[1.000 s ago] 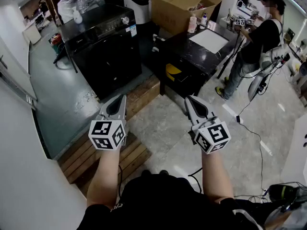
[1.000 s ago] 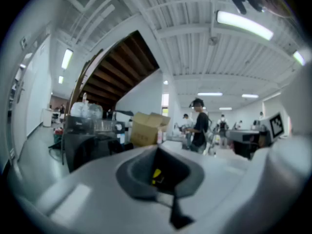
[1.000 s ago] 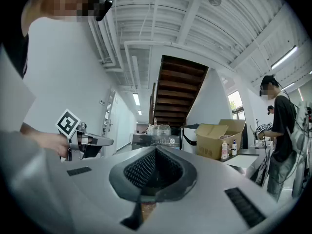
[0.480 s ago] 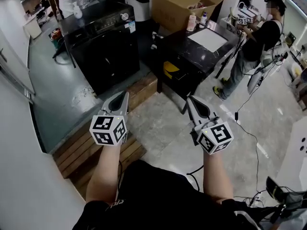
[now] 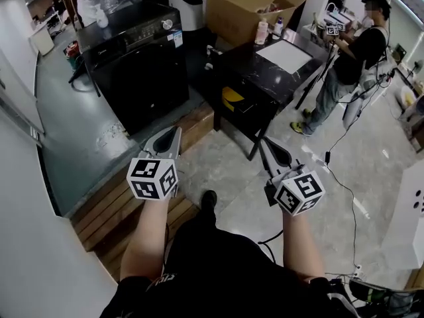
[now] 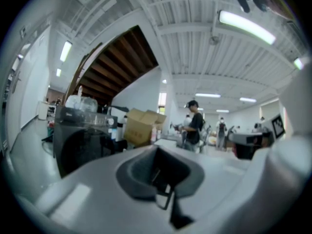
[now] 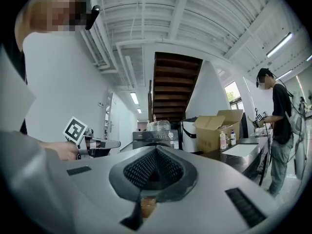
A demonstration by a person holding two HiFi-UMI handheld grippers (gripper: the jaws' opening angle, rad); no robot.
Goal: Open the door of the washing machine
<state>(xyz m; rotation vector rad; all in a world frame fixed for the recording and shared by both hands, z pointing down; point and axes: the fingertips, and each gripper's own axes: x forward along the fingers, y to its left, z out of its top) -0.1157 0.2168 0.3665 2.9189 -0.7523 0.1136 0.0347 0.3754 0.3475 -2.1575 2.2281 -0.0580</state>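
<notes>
The black washing machine [image 5: 142, 65] stands at the back left of the head view, its dark front door [image 5: 151, 88] closed. It also shows at the left of the left gripper view as the washing machine [image 6: 78, 140] and small in the middle of the right gripper view [image 7: 157, 138]. My left gripper [image 5: 174, 133] is held level and pointed toward it, well short of it, shut and empty. My right gripper [image 5: 266, 142] is beside it on the right, also shut and empty. In their own views the left gripper [image 6: 157, 149] and right gripper [image 7: 155, 151] have their jaws pressed together.
A low wooden platform [image 5: 126, 201] lies between me and the machine. A black table [image 5: 255, 88] with a white sheet and a cardboard box [image 5: 248, 5] stand right of the machine. A person [image 5: 351, 55] stands at the far right. Cables [image 5: 344, 191] trail on the tiled floor.
Both grippers have advanced a little toward the machine, still shut. My foot now shows stepping forward below them.
</notes>
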